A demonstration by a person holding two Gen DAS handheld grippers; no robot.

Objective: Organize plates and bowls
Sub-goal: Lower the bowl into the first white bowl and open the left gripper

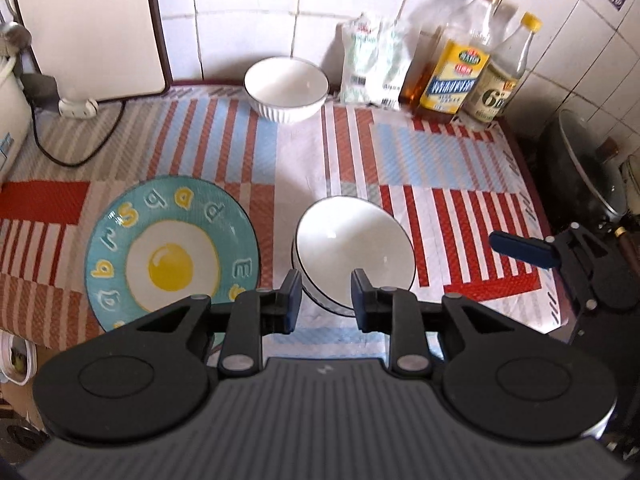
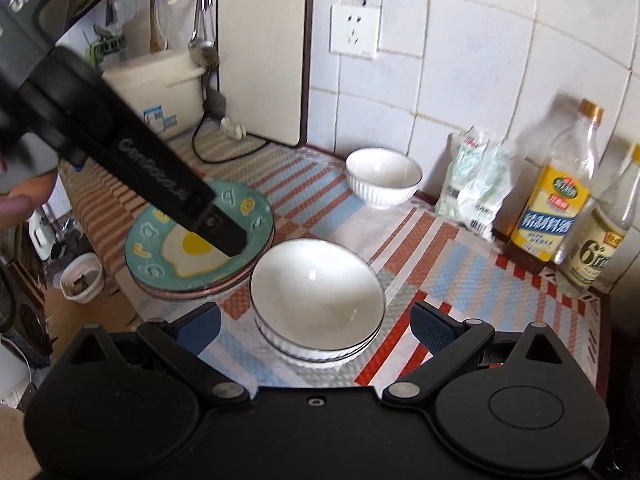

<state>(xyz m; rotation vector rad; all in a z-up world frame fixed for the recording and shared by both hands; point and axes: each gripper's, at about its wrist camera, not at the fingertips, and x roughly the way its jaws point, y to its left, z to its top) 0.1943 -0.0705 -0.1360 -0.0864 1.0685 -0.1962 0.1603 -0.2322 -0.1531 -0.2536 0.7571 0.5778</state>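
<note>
Now the left gripper is narrowly open and the right gripper wide open, both empty, above stacked white ribbed bowls beside teal egg-pattern plates on the striped mat.

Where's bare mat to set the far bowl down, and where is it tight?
Bare mat lies between the far bowl and the bowl stack, and right of the stack toward the bottles. Crowded: the gap between the plate stack and bowl stack, and the back right corner by the bag.

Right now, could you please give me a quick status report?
Both hand-held grippers open, empty: left, right. Bowl stack near, lone bowl by wall. Nothing between.
</note>
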